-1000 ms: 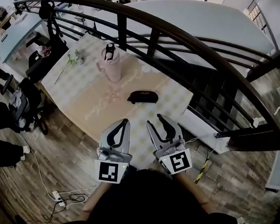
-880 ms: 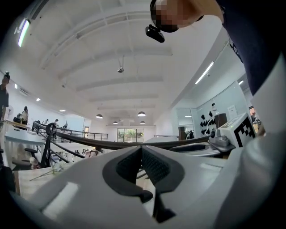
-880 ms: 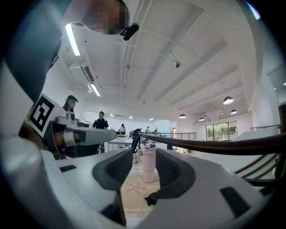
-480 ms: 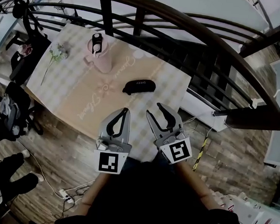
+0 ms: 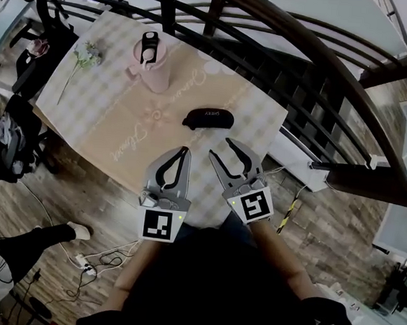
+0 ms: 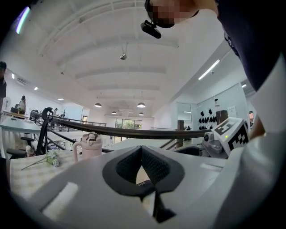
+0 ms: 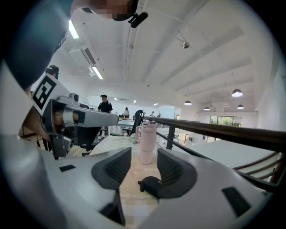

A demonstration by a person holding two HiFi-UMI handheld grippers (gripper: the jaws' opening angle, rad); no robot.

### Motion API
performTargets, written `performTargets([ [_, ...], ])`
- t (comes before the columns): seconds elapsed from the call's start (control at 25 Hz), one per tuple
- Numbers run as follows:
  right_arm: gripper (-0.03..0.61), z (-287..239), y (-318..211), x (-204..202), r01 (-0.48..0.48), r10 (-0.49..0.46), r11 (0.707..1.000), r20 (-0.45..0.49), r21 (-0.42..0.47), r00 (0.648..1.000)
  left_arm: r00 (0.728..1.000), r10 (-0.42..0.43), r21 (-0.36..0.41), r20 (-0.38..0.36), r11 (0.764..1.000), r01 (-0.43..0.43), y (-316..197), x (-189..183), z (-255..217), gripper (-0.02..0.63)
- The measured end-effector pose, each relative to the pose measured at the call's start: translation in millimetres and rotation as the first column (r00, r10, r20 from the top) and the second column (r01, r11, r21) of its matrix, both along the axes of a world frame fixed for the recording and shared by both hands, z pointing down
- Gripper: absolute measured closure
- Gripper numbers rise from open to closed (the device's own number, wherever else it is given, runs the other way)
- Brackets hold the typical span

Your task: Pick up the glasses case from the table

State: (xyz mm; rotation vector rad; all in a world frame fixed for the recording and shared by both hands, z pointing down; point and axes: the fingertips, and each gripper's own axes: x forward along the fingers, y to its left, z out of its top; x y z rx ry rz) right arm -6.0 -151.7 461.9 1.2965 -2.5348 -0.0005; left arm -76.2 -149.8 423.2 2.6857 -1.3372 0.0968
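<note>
Both grippers have come lower and nearer the table (image 5: pixel 109 119) since a second ago, their tips now over its near edge. The glasses case (image 5: pixel 208 117) hasn't budged. It lies flat on the checked cloth, ahead of the right gripper (image 5: pixel 221 148) and well apart from it, with its long side running across the line of approach.

That gripper's jaws are spread and opening. Its own view shows the dark case framed in the gap between them but beyond the tips, so nothing is between the pads yet. The left gripper (image 5: pixel 185 151) has its jaws pressed together at the tips, on nothing.

To my eye the right gripper is the one going for it, and the reach is only partly made. The gap looks too narrow to take the case lengthways, so I'd turn the wrist and take it across the short way, near the middle. I'd also have the jaws fully wide before coming down. The shell looks smooth and rounded, so a pinch at the tapered end could squirt it out. The pads should get low on its sides, close to the cloth, and close slowly.

The pink tumbler (image 5: pixel 149 63) and flowers (image 5: pixel 86 52) stand well clear at the far side. The left gripper only needs to stay out of the way.
</note>
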Motion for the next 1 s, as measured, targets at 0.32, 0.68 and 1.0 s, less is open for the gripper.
performTargets([
  [0.32, 0.404, 65.7, -27.9, 12.3, 0.101, -0.109, 0.99, -0.08, -0.097, 0.991, 0.999, -0.009, -0.049, 0.039, 0.999, 0.011, -5.8, 19.7, 29.3, 0.601],
  [0.68, 0.371, 123.0, -46.8, 23.4, 0.202, -0.249, 0.963, -0.303, -0.177, 0.92, 0.999, 0.018, -0.084, 0.043, 0.996, -0.015, -5.3, 49.7, 58.5, 0.601],
  [1.0, 0.331, 148.7, -66.4, 27.3, 0.243, -0.319, 0.943, -0.406, -0.23, 0.856, 0.997, 0.025, -0.125, 0.066, 0.992, -0.016, -10.1, 51.9, 79.8, 0.601],
])
